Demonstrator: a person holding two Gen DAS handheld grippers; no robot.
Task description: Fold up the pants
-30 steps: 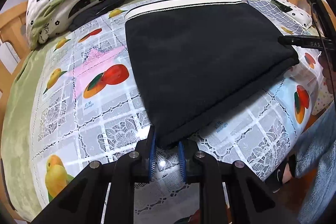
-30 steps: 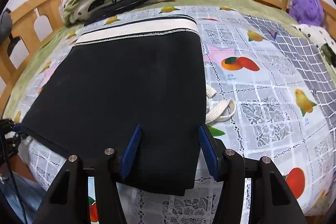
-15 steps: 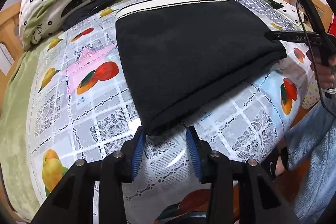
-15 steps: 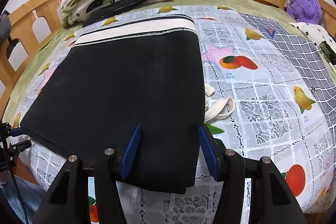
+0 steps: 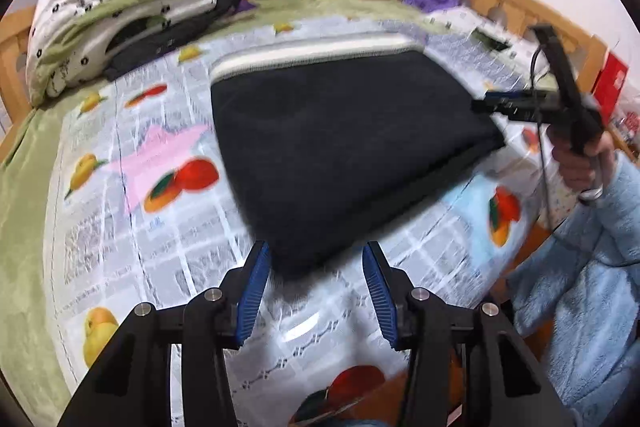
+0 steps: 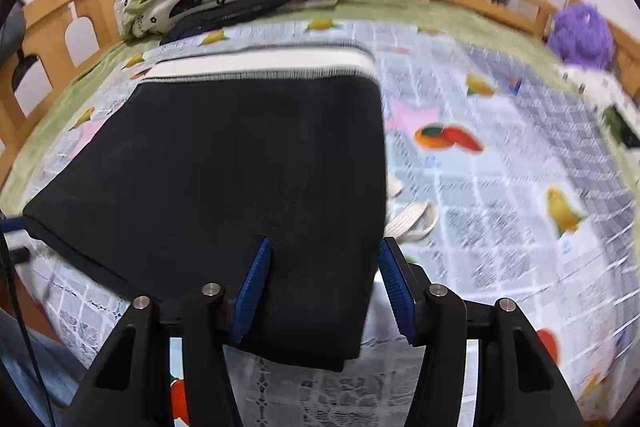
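Fold laid, letting go.
My left claw [image 5: 316, 291] has just been opening off the pants [image 5: 340, 155] corner at 12 o'clock, empty; my right claw [image 6: 324, 287] gapes, gripping nothing; next, neaten.

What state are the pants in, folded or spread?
Folded: the pants lie as a compact black rectangle on the bed, stacked layers visible at the near edge.

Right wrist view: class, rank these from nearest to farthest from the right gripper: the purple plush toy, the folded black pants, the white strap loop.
1. Folded black pants: their near corner lies between the right gripper fingers.
2. White strap loop: just past the right finger, beside the pants' edge.
3. Purple plush toy: far right, by the bed rail.
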